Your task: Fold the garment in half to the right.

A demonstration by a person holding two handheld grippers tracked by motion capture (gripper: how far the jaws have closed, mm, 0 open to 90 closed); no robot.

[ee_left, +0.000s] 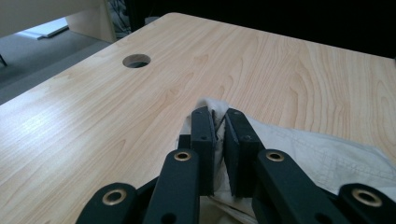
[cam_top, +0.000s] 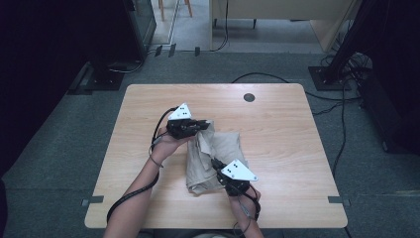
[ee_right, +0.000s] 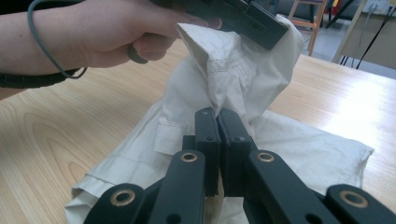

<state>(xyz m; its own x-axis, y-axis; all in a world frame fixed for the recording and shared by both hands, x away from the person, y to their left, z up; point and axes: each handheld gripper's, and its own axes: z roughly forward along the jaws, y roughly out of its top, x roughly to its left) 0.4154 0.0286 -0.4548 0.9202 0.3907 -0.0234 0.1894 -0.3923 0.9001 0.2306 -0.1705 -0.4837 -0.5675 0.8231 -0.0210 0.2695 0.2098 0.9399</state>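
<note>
A crumpled beige cloth garment (cam_top: 218, 156) lies at the middle of the wooden table (cam_top: 277, 124). My left gripper (cam_top: 204, 124) is shut on the garment's upper left corner and holds that part lifted; in the left gripper view the cloth (ee_left: 299, 149) is pinched between its black jaws (ee_left: 219, 119). My right gripper (cam_top: 216, 162) is shut on a fold near the garment's middle, coming from the front right. In the right gripper view its jaws (ee_right: 217, 116) clamp the cloth (ee_right: 243, 79), which rises to the other gripper (ee_right: 247, 18) held by a hand (ee_right: 107, 35).
A round cable hole (cam_top: 249, 97) sits near the table's far edge, also seen as a hole (ee_left: 136, 60) in the left gripper view. Cables (cam_top: 341, 114) trail on the carpet to the right. Dark stands and furniture line the room's back.
</note>
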